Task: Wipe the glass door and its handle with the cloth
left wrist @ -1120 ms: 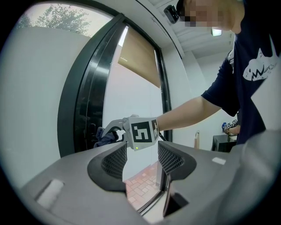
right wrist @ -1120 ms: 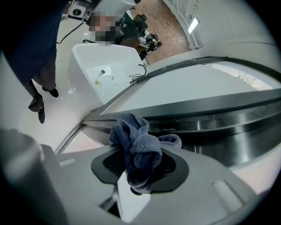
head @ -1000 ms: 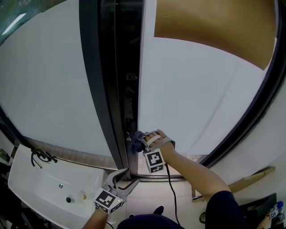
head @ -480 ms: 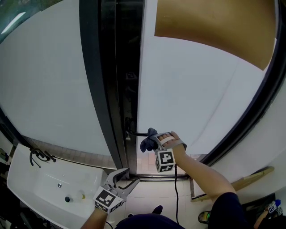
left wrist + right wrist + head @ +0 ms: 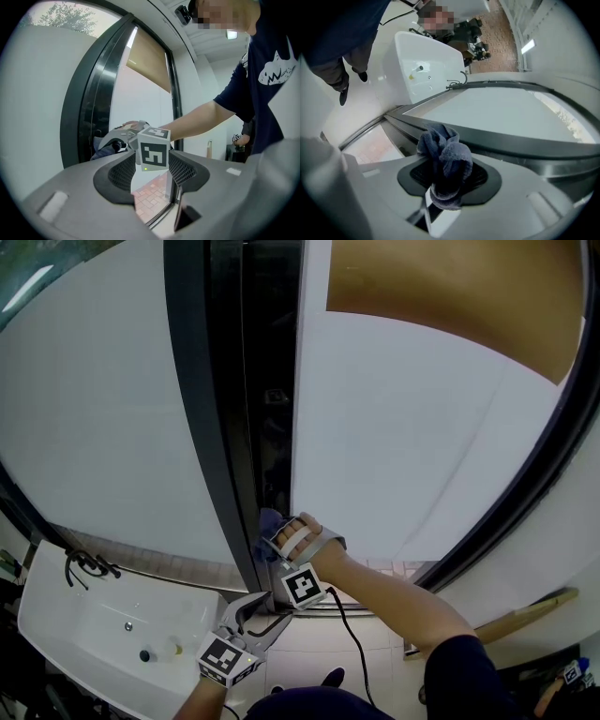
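Blue cloth [image 5: 268, 521] half-hidden behind right gripper [image 5: 276, 544], at glass door [image 5: 394, 437] edge

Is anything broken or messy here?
Nothing stands out. The blue cloth is bunched in the right hand-held gripper at the edge of the glass door. The left hand-held gripper hangs open and empty, lower down.

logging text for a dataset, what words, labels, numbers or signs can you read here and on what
No words or numbers can be read in any view.
marker cubes: black-and-white square patterns only, no letters.
dark shirt: a white shark-like picture, no text that shows.
small object at the head view's lower right: too small to read.
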Available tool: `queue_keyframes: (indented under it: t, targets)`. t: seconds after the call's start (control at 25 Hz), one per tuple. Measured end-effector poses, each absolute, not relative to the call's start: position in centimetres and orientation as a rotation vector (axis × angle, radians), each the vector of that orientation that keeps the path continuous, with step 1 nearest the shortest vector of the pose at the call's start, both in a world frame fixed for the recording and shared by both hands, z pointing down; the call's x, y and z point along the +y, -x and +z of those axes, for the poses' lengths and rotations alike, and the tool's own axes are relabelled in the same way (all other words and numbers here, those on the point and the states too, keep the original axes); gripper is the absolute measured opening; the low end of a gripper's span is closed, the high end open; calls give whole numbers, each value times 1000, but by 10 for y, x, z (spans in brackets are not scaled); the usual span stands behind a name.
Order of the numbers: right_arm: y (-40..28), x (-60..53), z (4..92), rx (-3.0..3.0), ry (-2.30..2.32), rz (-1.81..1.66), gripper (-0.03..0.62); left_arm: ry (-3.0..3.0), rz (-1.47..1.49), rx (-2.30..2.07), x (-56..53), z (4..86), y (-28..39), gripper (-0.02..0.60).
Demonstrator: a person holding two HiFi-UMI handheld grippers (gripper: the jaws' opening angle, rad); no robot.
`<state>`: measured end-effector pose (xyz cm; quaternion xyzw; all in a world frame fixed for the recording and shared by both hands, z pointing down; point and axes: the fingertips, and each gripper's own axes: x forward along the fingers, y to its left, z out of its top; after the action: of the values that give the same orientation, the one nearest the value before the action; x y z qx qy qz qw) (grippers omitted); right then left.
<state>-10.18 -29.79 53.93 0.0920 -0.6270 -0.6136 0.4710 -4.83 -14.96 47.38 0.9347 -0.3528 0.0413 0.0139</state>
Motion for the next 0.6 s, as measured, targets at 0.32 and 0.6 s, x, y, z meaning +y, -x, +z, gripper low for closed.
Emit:
queue_keyframes:
  t: [0.32,0.6]
  targets:
    - [108,-341,562,-1277,-220,-1571,144,-2873,132,-1137,-148,482,59,216]
    - [56,-340,573,-1259,-202,-1520,143,-2886,117,-1140,-151,480,62,216]
